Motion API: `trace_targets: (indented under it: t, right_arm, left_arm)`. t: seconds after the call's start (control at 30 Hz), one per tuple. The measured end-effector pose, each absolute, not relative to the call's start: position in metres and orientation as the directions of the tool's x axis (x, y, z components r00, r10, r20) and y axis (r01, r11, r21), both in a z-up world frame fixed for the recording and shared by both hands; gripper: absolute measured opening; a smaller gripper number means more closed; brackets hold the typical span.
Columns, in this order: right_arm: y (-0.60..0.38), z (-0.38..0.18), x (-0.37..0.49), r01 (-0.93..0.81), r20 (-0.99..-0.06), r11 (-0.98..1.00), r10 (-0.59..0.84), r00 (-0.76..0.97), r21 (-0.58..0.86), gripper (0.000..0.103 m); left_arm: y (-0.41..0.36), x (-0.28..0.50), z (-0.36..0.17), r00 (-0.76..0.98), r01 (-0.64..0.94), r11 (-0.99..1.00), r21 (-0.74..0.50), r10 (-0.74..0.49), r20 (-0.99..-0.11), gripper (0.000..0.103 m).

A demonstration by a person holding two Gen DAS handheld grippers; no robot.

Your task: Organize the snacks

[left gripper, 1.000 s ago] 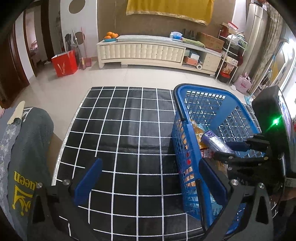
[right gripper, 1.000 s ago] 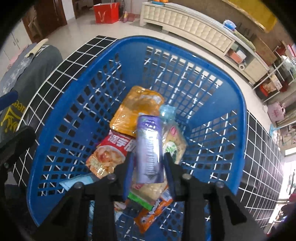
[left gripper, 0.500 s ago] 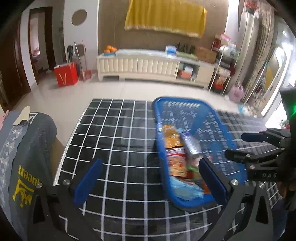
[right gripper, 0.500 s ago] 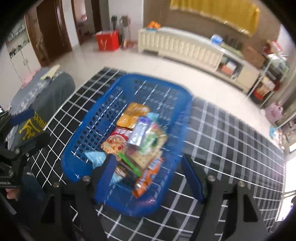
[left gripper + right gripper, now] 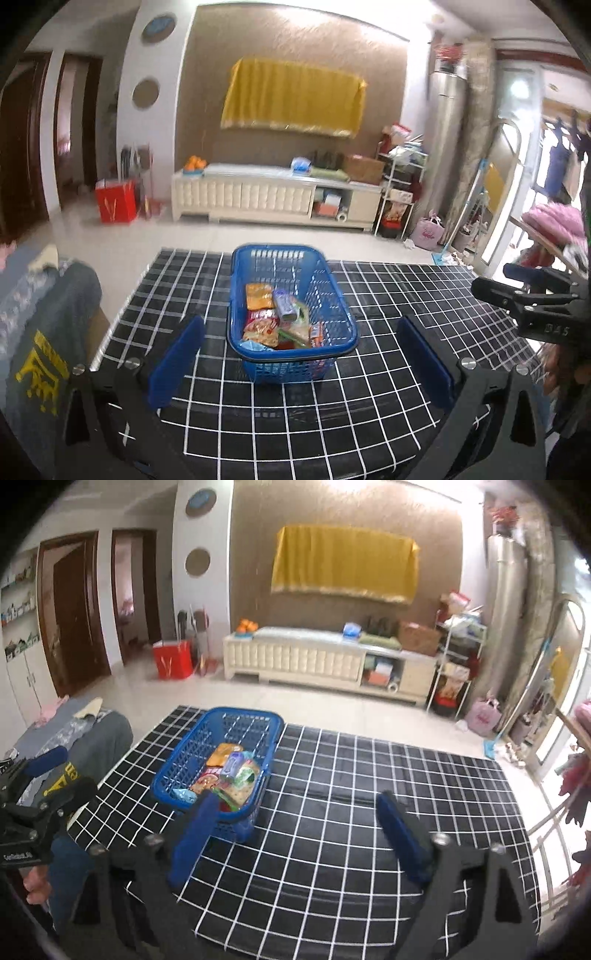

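Here the right tongs have just been opening; their blue pads now stand spread wide with nothing between them, above the black, white-gridded cloth of the tabletop. The left tongs are likewise released and empty, the pads standing to either side of the blue basket in the left wrist view without touching it. Each tool shows at the edge of the other's picture: the black body of the right one carries pale letters that look like "DAS", and the left one a small white label, too blurred to read.

The basket sits on the cloth, towards its left half in the right wrist view. The snacks lie inside it: an orange packet at the back, a purple-and-silver wrapped packet on top of the heap, a red bag with print too small to read, and green and light-blue wrappers.

Left of the tabletop lies a grey garment with yellow lettering, not legible here.
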State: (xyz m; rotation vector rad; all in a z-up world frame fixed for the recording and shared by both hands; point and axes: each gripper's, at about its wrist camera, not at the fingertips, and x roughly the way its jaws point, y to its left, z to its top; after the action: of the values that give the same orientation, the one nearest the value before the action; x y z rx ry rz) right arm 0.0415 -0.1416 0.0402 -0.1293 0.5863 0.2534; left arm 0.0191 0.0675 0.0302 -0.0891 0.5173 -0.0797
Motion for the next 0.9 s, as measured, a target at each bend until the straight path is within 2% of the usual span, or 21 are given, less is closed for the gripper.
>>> trace_targets:
  t: [0.2,0.4,0.9]
  right_arm:
    - [-0.155,0.04,-0.003,-0.214,-0.504,0.976,0.161,0.849,-0.05,0.103]
    - [-0.162,0.039,-0.036,-0.185,-0.452,0.982,0.151,0.879,-0.033,0.103]
    - [-0.164,0.034,-0.057,-0.202,-0.452,0.979,0.172,0.875,-0.018,0.103]
  left_arm:
    - [0.044,-0.019,0.041,0.892,0.085,0.993,-0.086,-0.115,-0.438,0.103]
    - [0.023,-0.041,0.039,0.892,0.141,0.988,-0.068,-0.157,-0.425,0.103]
    - [0.006,-0.057,0.041,0.892,0.177,0.983,-0.041,-0.178,-0.417,0.103]
